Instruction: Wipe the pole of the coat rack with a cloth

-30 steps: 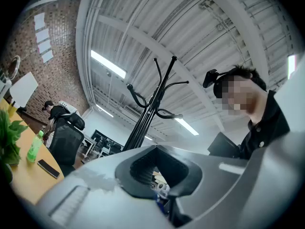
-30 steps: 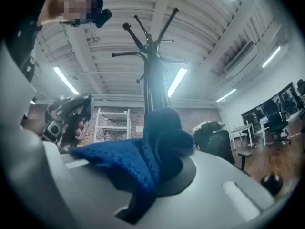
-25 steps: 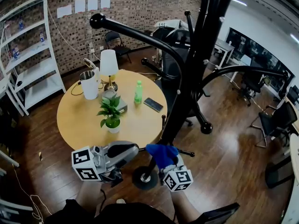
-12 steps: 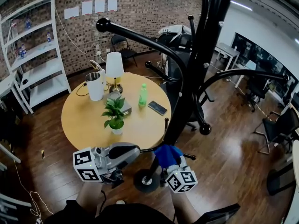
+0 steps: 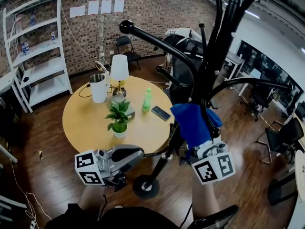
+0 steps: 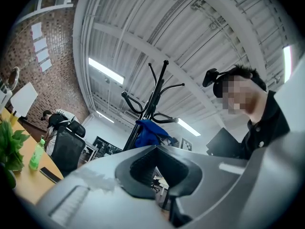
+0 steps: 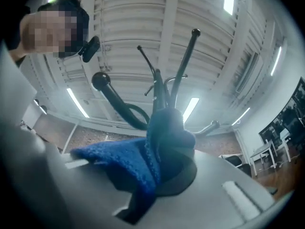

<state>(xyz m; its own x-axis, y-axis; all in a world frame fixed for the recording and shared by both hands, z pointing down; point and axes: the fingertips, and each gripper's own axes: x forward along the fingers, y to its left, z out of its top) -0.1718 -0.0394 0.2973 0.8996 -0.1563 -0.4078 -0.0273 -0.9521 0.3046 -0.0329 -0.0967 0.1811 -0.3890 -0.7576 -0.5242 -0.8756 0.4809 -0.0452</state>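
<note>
The right gripper (image 5: 204, 150) has climbed from the base (image 5: 144, 186) partway up the black pole (image 5: 217, 46), clamped on the cloth (image 5: 193, 122), a crumpled blue bundle against it. Only its own view shows the knit weave. The left gripper (image 5: 125, 155) has its jaws together, empty.

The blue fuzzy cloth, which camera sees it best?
The head view: the blue knitted cloth shows whole, against the black coat rack pole, clamped in the right gripper. The right gripper view shows it close but partly, bunched between the jaws. The left gripper view shows it small and far off.
</note>
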